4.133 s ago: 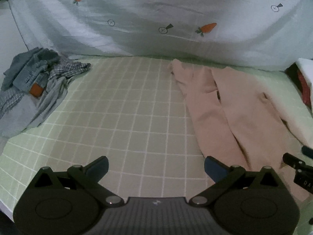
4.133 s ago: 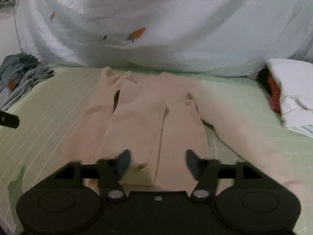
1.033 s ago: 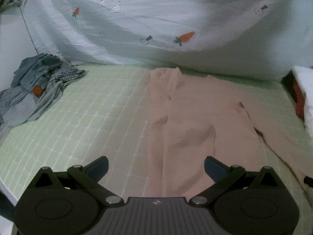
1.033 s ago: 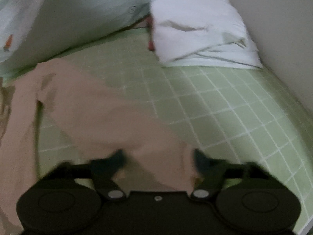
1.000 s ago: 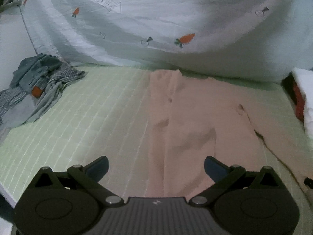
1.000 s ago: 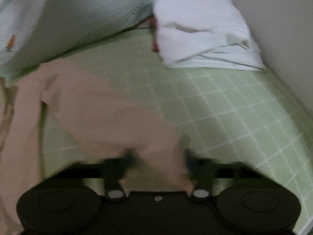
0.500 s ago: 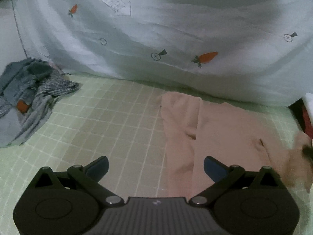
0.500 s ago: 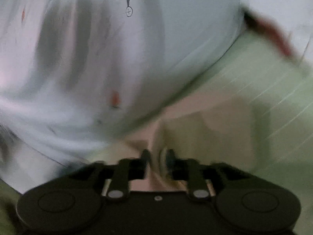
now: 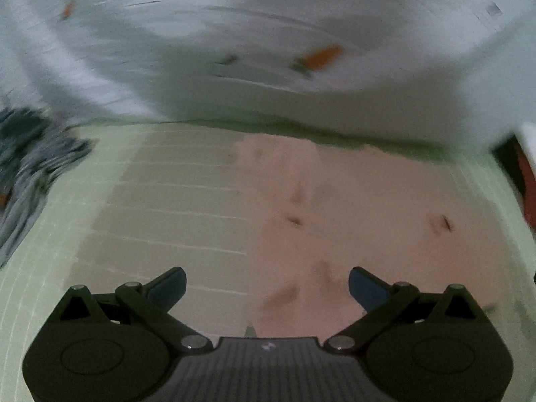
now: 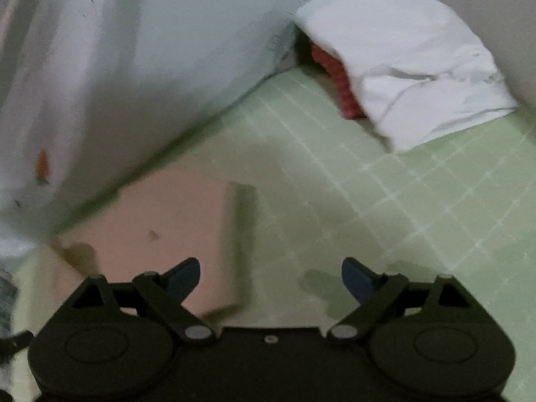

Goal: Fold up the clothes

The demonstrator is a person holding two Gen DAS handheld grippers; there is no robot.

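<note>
Nearest in the left wrist view, the left gripper [image 9: 266,286] hangs with its blue-tipped fingers [image 9: 169,284] spread wide apart and nothing between them; under it and just beyond lies the pink garment [image 9: 361,211], spread flat on the green checked bed sheet [image 9: 160,201], its near edge reaching down between the fingers on the right-hand side; the whole view is smeared by motion, so the garment's creases and small dark marks read only as smudges. In the right wrist view the right gripper [image 10: 269,279] is likewise splayed open and empty above the sheet [image 10: 418,201]; the pink garment [image 10: 160,227] lies to the left of its open span, passing under the left finger, with a straight edge on its right side that looks like a fold, though the blur leaves that uncertain. Farther off, at the left edge of the left view, a heap of grey and blue clothes [image 9: 26,167] sits on the sheet, well apart from the pink garment; far right in the right view, a folded white cloth [image 10: 412,67] rests over something red [image 10: 338,80]. Behind everything rises a pale quilt with a carrot print [image 9: 268,33], running along the far edge of the sheet.
</note>
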